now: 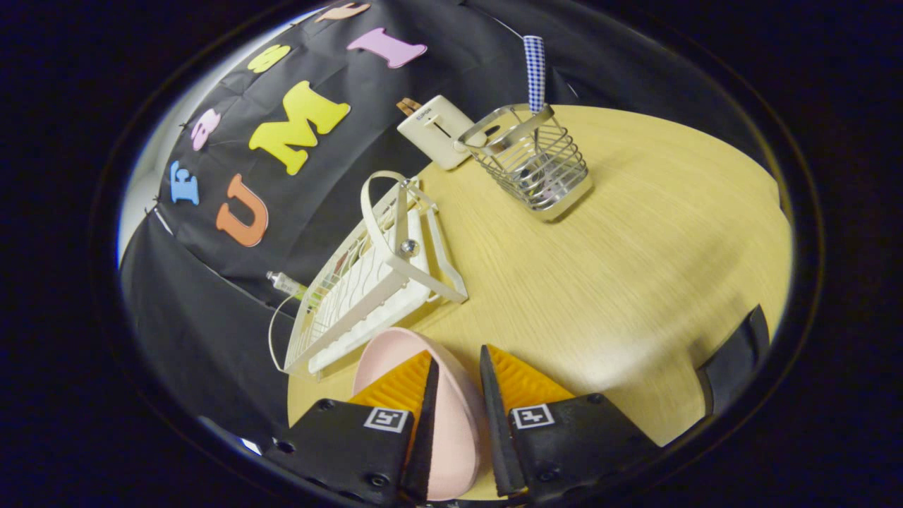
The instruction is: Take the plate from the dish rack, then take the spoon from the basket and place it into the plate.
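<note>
So your gripper has its two fingers pinched on the rim of the pale pink round plate, one finger on each face, and the plate sits edge-on between them with its curved top poking out just past the tips. The plate is clear of the rack, held up over the near part of the light wooden round table. Just beyond the fingertips, a little to the left, you've got the white slatted dish rack, running away from you along the left edge of the table toward the black cloth wall; its hooped handle stands up at the far end and there's a small shiny ball knob on the frame. Something thin like a syringe or tube is sticking out from behind the rack on its left side, can't really tell what it is. Farther back and to the right of the rack is the silver wire cutlery basket, standing upright on the table, well apart from the plate. The spoon with the blue-and-white checked handle is standing in it, handle up, bowl end down inside the wires. Right beside the basket on its left, at the far table edge, is a cream rectangular box with a slot on top.
</note>
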Demonstrator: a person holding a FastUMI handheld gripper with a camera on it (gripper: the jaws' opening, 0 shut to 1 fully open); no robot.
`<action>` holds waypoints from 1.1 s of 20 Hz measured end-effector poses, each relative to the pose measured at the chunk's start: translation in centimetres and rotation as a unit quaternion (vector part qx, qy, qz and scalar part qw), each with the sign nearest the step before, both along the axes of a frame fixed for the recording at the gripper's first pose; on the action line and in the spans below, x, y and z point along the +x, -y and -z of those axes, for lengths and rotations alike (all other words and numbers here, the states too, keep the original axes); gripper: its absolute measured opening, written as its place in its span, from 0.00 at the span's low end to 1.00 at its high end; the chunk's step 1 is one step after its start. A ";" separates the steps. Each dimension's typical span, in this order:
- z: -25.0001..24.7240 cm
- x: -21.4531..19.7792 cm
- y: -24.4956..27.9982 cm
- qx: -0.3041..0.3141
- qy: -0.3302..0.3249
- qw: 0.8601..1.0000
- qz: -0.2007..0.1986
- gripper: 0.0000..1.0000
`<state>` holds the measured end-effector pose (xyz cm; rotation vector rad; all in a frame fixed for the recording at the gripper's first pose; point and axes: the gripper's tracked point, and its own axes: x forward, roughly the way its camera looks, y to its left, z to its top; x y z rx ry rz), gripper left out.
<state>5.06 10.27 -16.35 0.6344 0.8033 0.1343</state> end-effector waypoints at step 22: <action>-13.4 -0.8 17.3 -0.350 0.275 0.890 0.096 0.95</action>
